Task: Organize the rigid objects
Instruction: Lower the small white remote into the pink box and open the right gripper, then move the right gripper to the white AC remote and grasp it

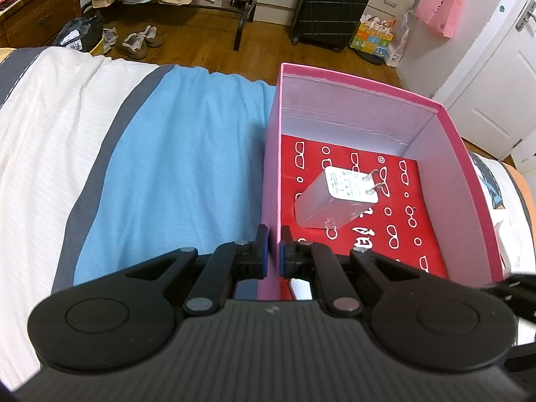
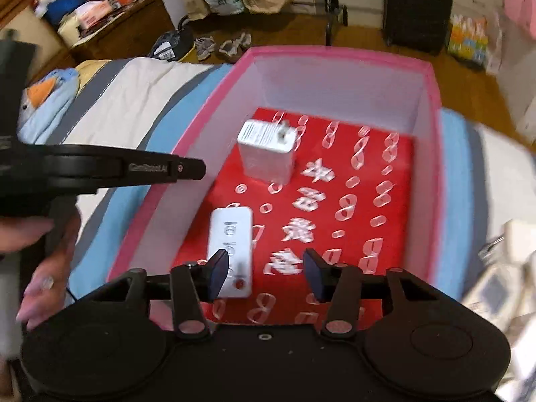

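A pink box point(image 1: 469, 154) with a red patterned floor sits on the bed. A white charger plug point(image 1: 335, 197) lies inside it, prongs up. My left gripper point(image 1: 274, 251) is shut on the box's left wall point(image 1: 272, 167), one finger on each side. In the right wrist view the box point(image 2: 187, 134) holds the charger point(image 2: 268, 154) and a white remote point(image 2: 231, 251). My right gripper point(image 2: 264, 276) is open and empty above the box's near end, beside the remote. The left gripper's body point(image 2: 100, 171) shows at the left.
The bed has a blue towel point(image 1: 174, 174) and white and grey covers. White objects point(image 2: 502, 274) lie right of the box. A suitcase point(image 1: 331, 6), shoes point(image 1: 137, 42) and paper bags stand on the wooden floor beyond. A penguin plush point(image 2: 47, 100) lies at the left.
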The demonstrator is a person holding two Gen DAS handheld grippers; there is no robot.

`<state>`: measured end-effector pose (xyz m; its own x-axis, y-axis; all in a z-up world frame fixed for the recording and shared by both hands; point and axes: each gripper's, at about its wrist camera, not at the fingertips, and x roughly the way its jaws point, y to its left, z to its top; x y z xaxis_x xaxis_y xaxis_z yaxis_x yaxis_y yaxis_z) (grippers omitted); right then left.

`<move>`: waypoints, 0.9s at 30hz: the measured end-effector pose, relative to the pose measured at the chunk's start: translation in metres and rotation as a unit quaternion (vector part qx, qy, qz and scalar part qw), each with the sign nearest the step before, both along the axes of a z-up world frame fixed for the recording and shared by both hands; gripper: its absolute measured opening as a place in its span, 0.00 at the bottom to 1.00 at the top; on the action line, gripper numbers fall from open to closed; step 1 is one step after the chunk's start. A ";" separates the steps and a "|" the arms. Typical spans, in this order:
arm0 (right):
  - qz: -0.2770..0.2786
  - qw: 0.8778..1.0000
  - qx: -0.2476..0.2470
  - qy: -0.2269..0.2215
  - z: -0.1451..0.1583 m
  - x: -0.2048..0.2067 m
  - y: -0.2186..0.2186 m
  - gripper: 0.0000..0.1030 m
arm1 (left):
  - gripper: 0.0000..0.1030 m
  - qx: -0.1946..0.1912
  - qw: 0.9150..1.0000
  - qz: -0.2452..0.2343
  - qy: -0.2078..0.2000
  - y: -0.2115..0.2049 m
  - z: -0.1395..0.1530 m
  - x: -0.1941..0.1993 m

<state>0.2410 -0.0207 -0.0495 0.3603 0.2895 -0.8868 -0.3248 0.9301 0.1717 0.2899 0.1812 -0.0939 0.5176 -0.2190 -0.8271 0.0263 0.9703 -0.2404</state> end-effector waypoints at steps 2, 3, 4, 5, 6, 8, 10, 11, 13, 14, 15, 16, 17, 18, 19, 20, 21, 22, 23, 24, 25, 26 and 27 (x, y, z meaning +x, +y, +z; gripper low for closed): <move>0.009 1.000 -0.016 -0.016 0.017 -0.008 -0.011 0.57 | 0.05 0.003 1.000 -0.001 0.000 -0.001 0.000 0.000; 0.011 0.999 -0.021 -0.023 0.024 -0.012 -0.017 0.57 | 0.05 0.004 1.000 -0.001 0.000 -0.002 0.001 0.000; 0.012 0.999 -0.026 -0.030 0.033 -0.017 -0.024 0.57 | 0.05 0.005 1.000 -0.001 0.000 -0.002 0.001 0.000; 0.013 0.999 -0.028 -0.035 0.039 -0.021 -0.030 0.57 | 0.05 0.006 1.000 0.000 0.000 -0.002 0.001 0.000; 0.013 0.999 -0.029 -0.040 0.045 -0.024 -0.036 0.57 | 0.05 0.007 1.000 0.000 0.001 -0.003 0.001 0.000; 0.006 0.998 -0.028 -0.051 0.057 -0.033 -0.055 0.59 | 0.05 0.010 1.000 0.000 0.001 -0.004 0.001 0.000; -0.003 0.998 -0.023 -0.056 0.066 -0.041 -0.074 0.62 | 0.05 0.013 1.000 0.000 0.002 -0.005 0.002 -0.001; -0.009 0.998 -0.018 -0.056 0.070 -0.043 -0.082 0.63 | 0.05 0.015 1.000 0.000 0.002 -0.005 0.002 -0.001; -0.026 0.998 -0.008 -0.053 0.073 -0.049 -0.101 0.65 | 0.04 0.018 1.000 0.000 0.002 -0.006 0.002 -0.001; -0.036 0.998 -0.003 -0.050 0.072 -0.050 -0.111 0.67 | 0.04 0.019 1.000 0.000 0.002 -0.007 0.002 -0.001; -0.048 0.998 0.003 -0.049 0.070 -0.051 -0.123 0.70 | 0.04 0.020 1.000 0.000 0.003 -0.007 0.002 -0.001; -0.061 0.997 0.009 -0.047 0.067 -0.051 -0.134 0.75 | 0.04 0.021 1.000 0.000 0.003 -0.008 0.003 -0.001; -0.078 0.996 0.013 -0.042 0.061 -0.051 -0.143 0.82 | 0.04 0.022 1.000 0.000 0.003 -0.008 0.003 -0.002; -0.097 0.994 0.018 -0.037 0.055 -0.049 -0.153 0.84 | 0.04 0.023 1.000 0.001 0.004 -0.008 0.003 -0.002; -0.119 0.992 0.027 -0.031 0.047 -0.048 -0.164 0.86 | 0.04 0.024 1.000 0.001 0.004 -0.008 0.003 -0.002; -0.141 0.989 0.037 -0.025 0.038 -0.047 -0.174 0.86 | 0.04 0.024 1.000 0.001 0.004 -0.009 0.003 -0.002; -0.160 0.986 0.047 -0.018 0.030 -0.045 -0.182 0.86 | 0.04 0.025 1.000 0.000 0.004 -0.009 0.003 -0.001; -0.181 0.982 0.059 -0.007 0.020 -0.042 -0.191 0.86 | 0.04 0.026 1.000 0.000 0.004 -0.010 0.003 -0.002; -0.200 0.977 0.071 0.009 0.009 -0.039 -0.200 0.86 | 0.04 0.027 1.000 0.000 0.004 -0.010 0.003 -0.002; -0.214 0.973 0.085 0.027 -0.002 -0.036 -0.205 0.86 | 0.04 0.027 1.000 0.000 0.004 -0.010 0.003 -0.002; -0.223 0.968 0.102 0.047 -0.015 -0.033 -0.211 0.86 | 0.04 0.026 1.000 0.000 0.004 -0.010 0.003 -0.002; -0.228 0.965 0.112 0.059 -0.022 -0.032 -0.215 0.86 | 0.04 0.026 1.000 0.000 0.005 -0.010 0.003 -0.001; -0.234 0.962 0.122 0.070 -0.032 -0.030 -0.217 0.86 | 0.04 0.026 1.000 0.000 0.006 -0.010 0.003 -0.002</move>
<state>0.2106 -0.2376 -0.0812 0.3845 0.3310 -0.8618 0.1617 0.8949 0.4159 0.2884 0.1712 -0.0910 0.5081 -0.1751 -0.8433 0.0241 0.9816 -0.1894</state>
